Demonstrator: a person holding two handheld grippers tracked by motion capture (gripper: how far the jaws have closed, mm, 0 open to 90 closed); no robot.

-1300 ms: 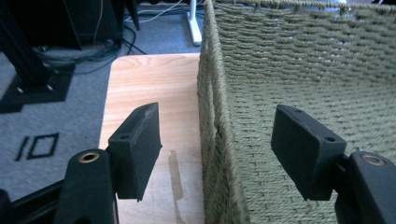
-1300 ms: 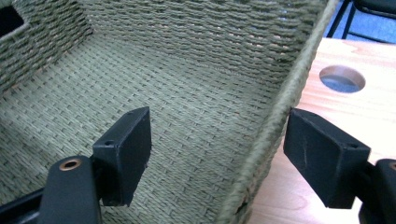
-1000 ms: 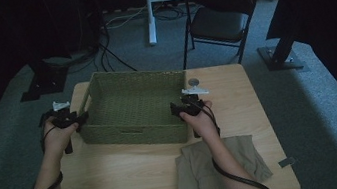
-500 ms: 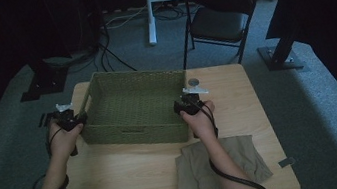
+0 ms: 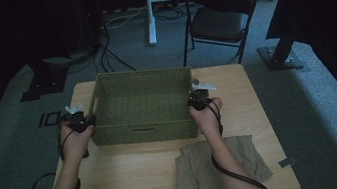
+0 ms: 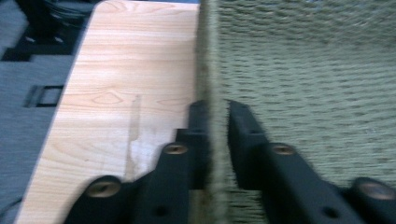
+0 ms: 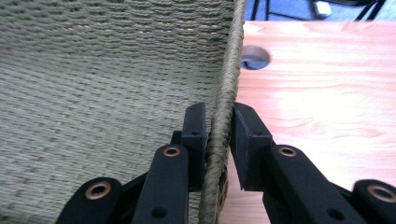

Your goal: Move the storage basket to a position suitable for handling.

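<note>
Because the woven basket (image 5: 142, 103) looks light yet flexible, left gripper (image 6: 212, 135) and right gripper (image 7: 219, 135), jaws just closing, clamp its 9 and 3 o'clock rims.

High cam looks down on table (image 5: 134, 180); gripper cams close-up, sharing the basket (image 5: 142, 103) rims.

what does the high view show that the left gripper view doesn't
High view alone: the whole woven basket standing on the table, both hands, the right gripper clamped on the basket's right wall, a folded khaki cloth near the table's front edge, and a black folding chair behind. Left gripper view alone: a close look at the left gripper, its black jaws pressed on either side of the basket's wall. Both share the basket, the left gripper and the light wood tabletop.
</note>
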